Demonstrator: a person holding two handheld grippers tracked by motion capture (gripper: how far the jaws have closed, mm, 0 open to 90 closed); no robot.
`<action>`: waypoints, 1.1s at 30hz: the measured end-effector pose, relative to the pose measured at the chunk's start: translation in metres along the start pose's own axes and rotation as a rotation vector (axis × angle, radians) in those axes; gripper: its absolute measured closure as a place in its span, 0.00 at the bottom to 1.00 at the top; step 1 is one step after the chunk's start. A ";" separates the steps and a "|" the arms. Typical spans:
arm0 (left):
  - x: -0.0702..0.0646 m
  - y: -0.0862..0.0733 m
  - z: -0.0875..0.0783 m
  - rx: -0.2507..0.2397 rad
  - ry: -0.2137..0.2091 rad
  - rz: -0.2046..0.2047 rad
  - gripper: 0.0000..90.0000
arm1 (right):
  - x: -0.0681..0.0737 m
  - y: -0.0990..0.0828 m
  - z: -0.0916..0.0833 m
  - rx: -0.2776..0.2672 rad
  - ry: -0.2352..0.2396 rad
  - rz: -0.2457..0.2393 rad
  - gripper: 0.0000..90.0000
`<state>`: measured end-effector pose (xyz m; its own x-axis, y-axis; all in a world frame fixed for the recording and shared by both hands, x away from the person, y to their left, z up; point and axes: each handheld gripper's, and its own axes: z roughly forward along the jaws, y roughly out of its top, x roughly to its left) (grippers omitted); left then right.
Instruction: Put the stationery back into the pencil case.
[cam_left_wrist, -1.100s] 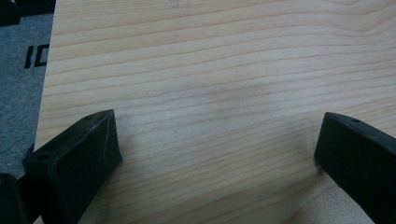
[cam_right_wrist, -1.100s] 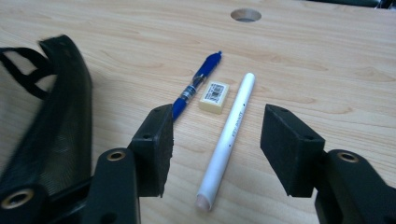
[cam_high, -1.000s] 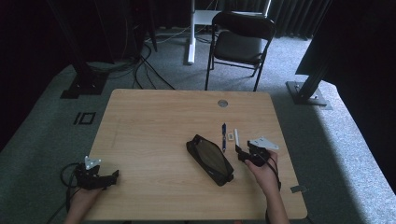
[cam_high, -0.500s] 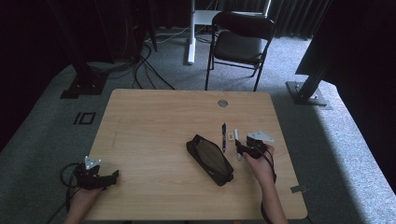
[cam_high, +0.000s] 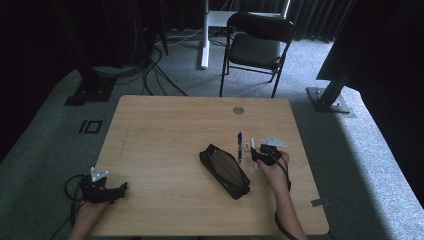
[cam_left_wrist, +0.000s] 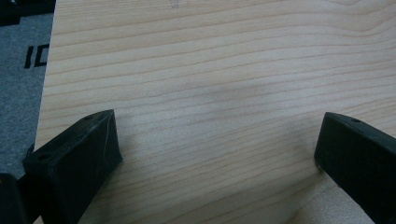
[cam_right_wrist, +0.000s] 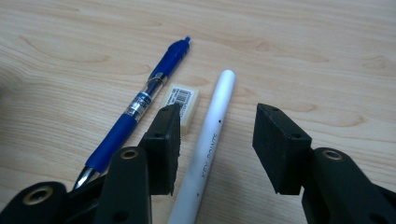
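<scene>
The right gripper (cam_right_wrist: 217, 140) is standing partly open over the white pen (cam_right_wrist: 208, 144), its jaws having just been narrowing. The pen is lying between the two black pads, close against the left pad (cam_right_wrist: 166, 144) as that view shows it, while a clear gap is remaining on the other side, so nothing is being grasped yet. In the high view the right gripper (cam_high: 261, 156) is sitting toward the table's right edge, about midway between the far and near edges, with the right hand (cam_high: 274, 170) reaching in from the near edge and the forearm running almost straight up the table (cam_high: 165, 130). The white pen (cam_high: 254, 156) is lying flat there, lengthwise toward the far edge. Just beside it are a small eraser (cam_right_wrist: 181, 103) and a blue pen (cam_right_wrist: 140, 109), all three side by side on the wood; the left pad is partly covering the eraser's near end. A black pencil case (cam_high: 224, 171) is lying slantwise just left of them, nearer the table's middle.

The left gripper (cam_high: 102, 190) is resting at the near left corner, held by the left hand (cam_high: 89, 212). Its jaws are standing wide apart over bare wood, released, with nothing between them.
</scene>
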<state>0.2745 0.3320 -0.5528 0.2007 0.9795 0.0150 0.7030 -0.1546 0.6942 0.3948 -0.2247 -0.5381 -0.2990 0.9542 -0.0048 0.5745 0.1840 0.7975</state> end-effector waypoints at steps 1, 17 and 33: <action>0.000 0.000 0.000 0.000 0.000 0.000 0.00 | 0.000 -0.001 0.002 0.006 -0.001 -0.001 0.59; 0.000 0.000 0.000 0.000 0.000 0.000 0.00 | 0.003 -0.006 0.013 0.070 -0.021 0.034 0.74; 0.000 0.000 0.000 0.000 0.000 0.000 0.00 | -0.004 -0.007 0.010 0.065 -0.074 0.155 0.87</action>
<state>0.2745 0.3320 -0.5528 0.2006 0.9796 0.0147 0.7029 -0.1544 0.6943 0.3997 -0.2278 -0.5503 -0.1477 0.9866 0.0691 0.6582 0.0459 0.7514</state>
